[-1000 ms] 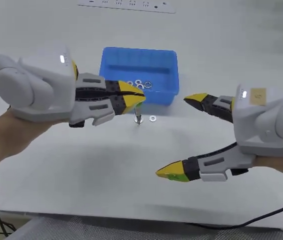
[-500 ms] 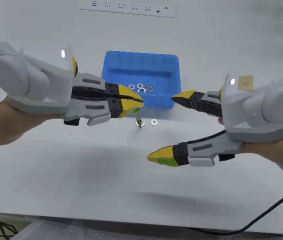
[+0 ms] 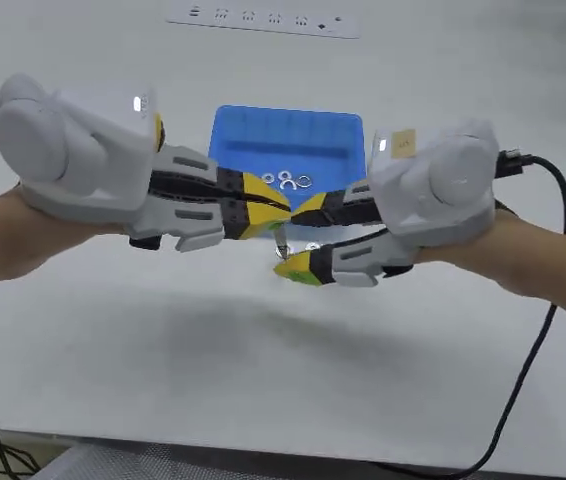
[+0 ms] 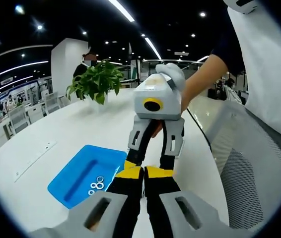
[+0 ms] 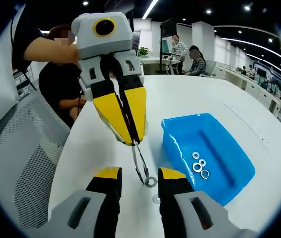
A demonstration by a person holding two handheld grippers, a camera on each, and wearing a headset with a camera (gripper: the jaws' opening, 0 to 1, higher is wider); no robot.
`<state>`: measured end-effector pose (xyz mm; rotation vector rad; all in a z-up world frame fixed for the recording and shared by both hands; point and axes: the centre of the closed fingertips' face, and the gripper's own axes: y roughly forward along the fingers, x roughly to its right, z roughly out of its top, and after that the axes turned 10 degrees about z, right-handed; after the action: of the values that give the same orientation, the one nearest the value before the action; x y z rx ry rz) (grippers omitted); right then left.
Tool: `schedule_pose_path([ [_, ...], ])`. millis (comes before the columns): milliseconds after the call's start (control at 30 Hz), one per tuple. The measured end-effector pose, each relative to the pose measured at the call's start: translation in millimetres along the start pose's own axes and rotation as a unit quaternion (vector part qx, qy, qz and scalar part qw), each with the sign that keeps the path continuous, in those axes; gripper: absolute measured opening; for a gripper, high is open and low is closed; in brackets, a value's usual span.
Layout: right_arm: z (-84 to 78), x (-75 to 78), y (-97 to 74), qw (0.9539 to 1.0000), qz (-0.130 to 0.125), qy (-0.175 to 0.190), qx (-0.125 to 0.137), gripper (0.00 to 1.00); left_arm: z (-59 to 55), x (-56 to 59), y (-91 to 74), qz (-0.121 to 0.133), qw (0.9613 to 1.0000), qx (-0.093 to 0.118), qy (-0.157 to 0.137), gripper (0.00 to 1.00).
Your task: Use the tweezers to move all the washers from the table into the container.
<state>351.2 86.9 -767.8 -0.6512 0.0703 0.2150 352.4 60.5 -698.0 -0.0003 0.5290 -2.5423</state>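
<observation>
Washers are what this job is about. One washer (image 5: 151, 181) sits right at the thin tips of the tweezers (image 5: 139, 163), just beside the blue container (image 5: 220, 163). I cannot tell if the tips have it pinched or only touch it. A second washer (image 5: 156, 200) lies on the white table (image 5: 91, 148) close by.

The left gripper (image 5: 129, 140) has its two yellow jaws pressed tight on the top of the tweezers, so they hang down with the tips low. I think that is because the thin tips can reach a ring too small for big jaws. The right gripper (image 5: 139, 173) has its jaws spread wide, one on each side of the tweezer tips, and they do not look to be touching them. My guess is that it is there to squeeze the tweezer arms together — the left one only holds them up.

Inside the container lie a few washers (image 5: 200, 165), bunched close together. The rest of its floor is bare. The two outside have yet to go in.
</observation>
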Motion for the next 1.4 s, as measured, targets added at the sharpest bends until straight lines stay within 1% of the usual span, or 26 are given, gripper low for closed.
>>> schedule_pose_path([
  [67,-3.0,2.8,5.5,1.0,0.006,0.003,-0.007,0.27,-0.5,-0.4,-0.4,0.0,1.0,-0.001,0.001,0.04],
  [167,-0.9,1.8,9.5,0.9999,0.014,0.0,-0.008,0.25,-0.8,0.0,-1.0,-0.001,1.0,-0.001,0.0,0.04],
  [233,0.7,0.6,11.8,0.9996,0.02,-0.012,-0.013,0.21,-0.8,0.6,-1.0,-0.002,1.0,-0.001,0.001,0.04],
  [300,-3.7,0.1,14.3,0.9988,0.026,-0.028,-0.029,0.14,-0.7,0.3,-0.8,-0.002,1.0,-0.001,0.0,0.04],
  [333,-5.3,0.7,15.0,0.9985,0.026,-0.036,-0.033,0.13,-0.8,0.6,-0.9,-0.004,1.0,-0.001,0.0,0.04],
  [400,-5.5,1.0,15.3,0.9987,0.03,-0.028,-0.032,0.13,-1.2,1.0,-0.9,-0.006,1.0,-0.003,0.004,0.04],
  [467,-5.7,0.3,14.9,0.9983,0.032,-0.035,-0.033,0.12,-1.5,1.7,-0.6,-0.008,0.9999,-0.005,0.008,0.04],
  [667,-6.8,1.7,14.1,0.998,0.026,-0.047,-0.035,0.11,-0.4,1.8,1.6,-0.007,0.9999,-0.006,0.007,0.05],
  [767,-6.6,2.6,13.5,0.9981,0.019,-0.049,-0.033,0.1,0.3,-0.9,2.9,0.005,0.9999,-0.008,-0.005,0.05],
  [867,-6.4,3.3,13.1,0.9984,0.013,-0.046,-0.029,0.1,0.8,-2.9,3.5,0.014,0.9998,-0.006,-0.012,0.06],
  [900,-6.5,3.4,12.9,0.9985,0.012,-0.045,-0.029,0.1,1.0,-2.5,3.4,0.015,0.9998,-0.006,-0.015,0.07],
  [967,-6.7,3.0,12.7,0.9986,0.011,-0.044,-0.028,0.1,1.6,-0.8,3.1,0.011,0.9998,-0.006,-0.014,0.09],
  [1067,-6.8,2.4,12.5,0.9987,0.009,-0.041,-0.027,0.1,3.1,-0.9,2.3,0.013,0.9998,-0.005,-0.015,0.11],
  [1133,-6.8,1.9,12.3,0.9991,0.007,-0.037,-0.022,0.1,5.9,1.8,1.5,0.008,0.9998,0.001,-0.019,0.15],
  [1167,-7.0,1.7,12.1,0.9992,0.007,-0.035,-0.019,0.1,7.6,5.4,1.1,0.0,0.9996,0.005,-0.026,0.17],
  [1200,-7.0,1.7,11.9,0.9993,0.007,-0.033,-0.018,0.1,7.6,5.3,0.8,0.001,0.9997,0.004,-0.024,0.19],
  [1300,-7.2,2.2,11.4,0.9994,0.004,-0.031,-0.017,0.1,7.8,5.8,-0.4,0.003,0.9998,0.002,-0.019,0.2],
  [1400,-7.3,2.8,10.8,0.9994,0.003,-0.03,-0.018,0.1,7.5,3.1,-2.4,0.012,0.9997,0.002,-0.023,0.24],
])
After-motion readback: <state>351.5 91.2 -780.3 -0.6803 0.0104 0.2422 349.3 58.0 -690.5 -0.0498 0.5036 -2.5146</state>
